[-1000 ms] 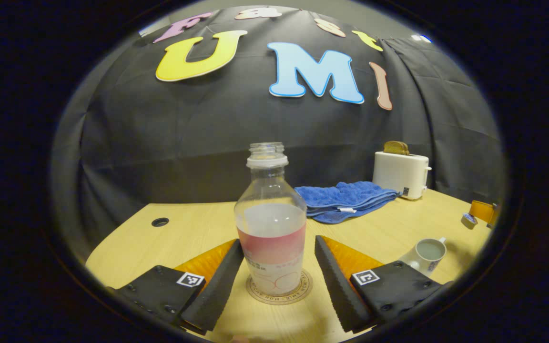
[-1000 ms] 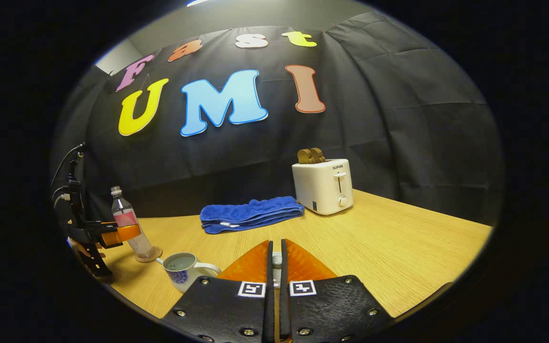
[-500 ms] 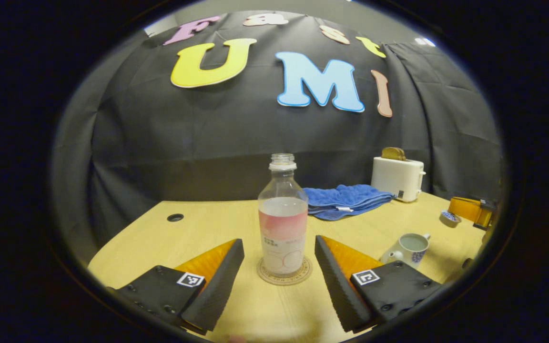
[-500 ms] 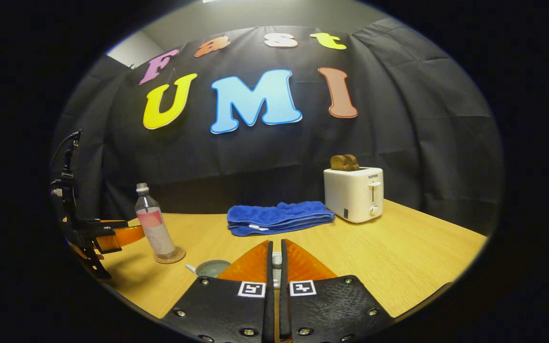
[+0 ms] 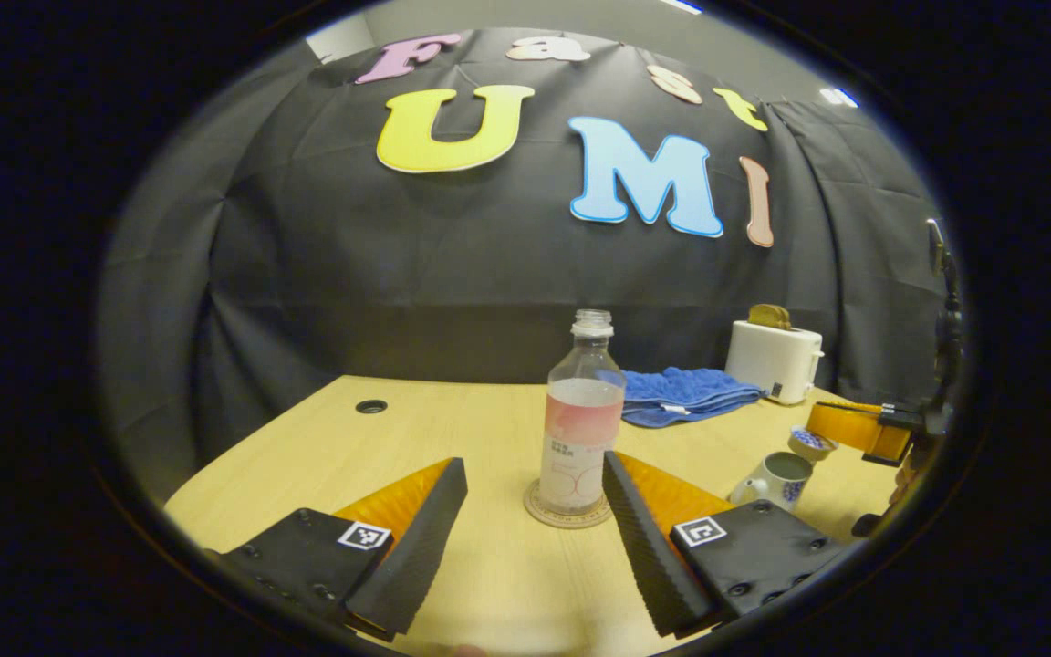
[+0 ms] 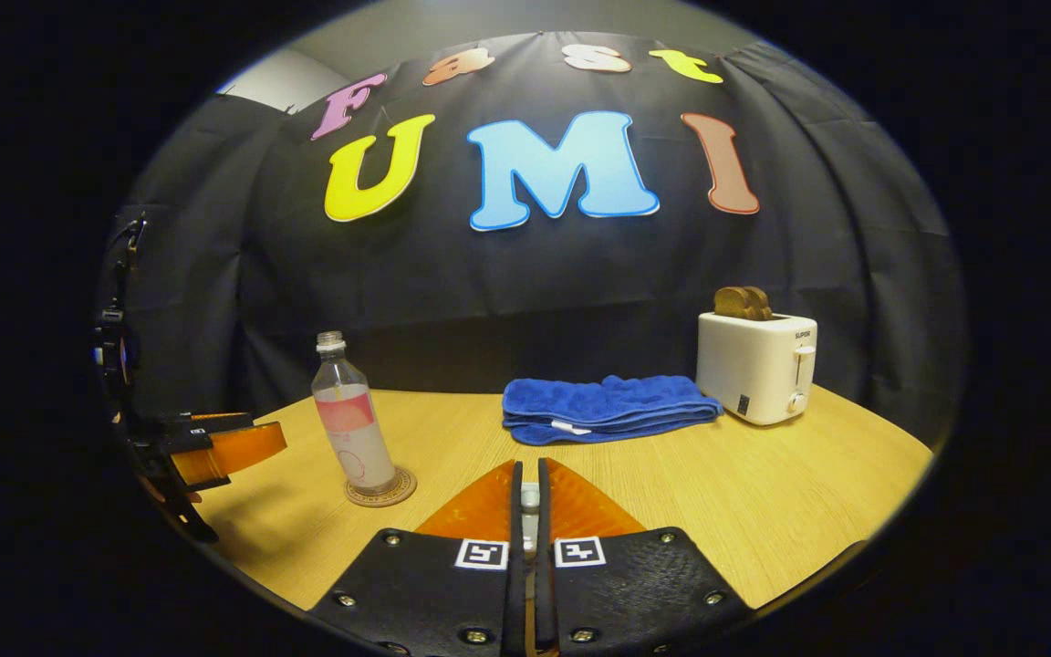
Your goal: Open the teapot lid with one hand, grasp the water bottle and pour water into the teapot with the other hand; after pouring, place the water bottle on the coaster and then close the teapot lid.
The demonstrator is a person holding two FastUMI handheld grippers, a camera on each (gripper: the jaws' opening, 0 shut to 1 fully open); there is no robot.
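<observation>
The clear water bottle, uncapped and part full with a pink label, stands upright on the round coaster. My left gripper is open, drawn back from the bottle, touching nothing. To the right sits the small white teapot, open at the top. Just above it the blue-patterned lid hangs from my right gripper. In the right gripper view my right gripper is shut on the lid's white knob. The bottle, the coaster and the left gripper lie to its left.
A folded blue towel lies at the back of the wooden table. A white toaster with bread in it stands to the towel's right. A cable hole sits in the table's far left.
My left gripper has pulled back from the bottle, which stays on the coaster. My right gripper, still shut on the lid, has moved left and come over the teapot.
</observation>
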